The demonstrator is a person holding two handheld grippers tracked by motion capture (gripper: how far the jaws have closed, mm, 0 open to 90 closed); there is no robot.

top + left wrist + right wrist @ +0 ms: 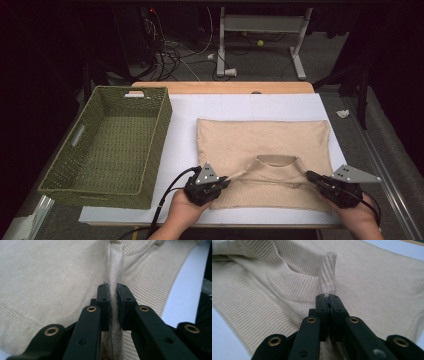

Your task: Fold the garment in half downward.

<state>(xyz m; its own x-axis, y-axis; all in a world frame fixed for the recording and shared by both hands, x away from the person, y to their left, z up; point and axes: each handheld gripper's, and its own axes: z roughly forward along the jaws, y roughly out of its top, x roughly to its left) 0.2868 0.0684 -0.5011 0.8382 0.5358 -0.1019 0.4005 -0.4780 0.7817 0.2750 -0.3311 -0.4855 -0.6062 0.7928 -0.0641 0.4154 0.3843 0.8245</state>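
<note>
Sweater (262, 145), one, beige knit, spread flat on the white sheet (180, 120) over the worktop, just right of the green woven basket (107, 145), collar end toward the person. Soft and light by the look of it, limp rather than stiff, likely to sag and drape wherever unsupported, with ribbed bands at collar and hem that give firmer purchase than the thin body cloth. Best taken at the two shoulder points either side of the collar, and taken so already: left gripper (113, 290) clenched on a pinched ridge of fabric left of the collar, cloth running up between the jaws in the left gripper view; right gripper (328, 298) clamped on a raised fold right of the collar, jaws nearly meeting with knit caught between. Both grips slender, so some risk of thin cloth slipping out under a hard pull; an even lift from both sides probably safest, to keep the sweater from twisting. Counted: one sweater, one basket with nothing in it and a handle slot in the far wall and in the left wall, one white sheet, two grippers, two hands coming in near the sweater's near edge. Basket well apart from both grippers, untouched.
</note>
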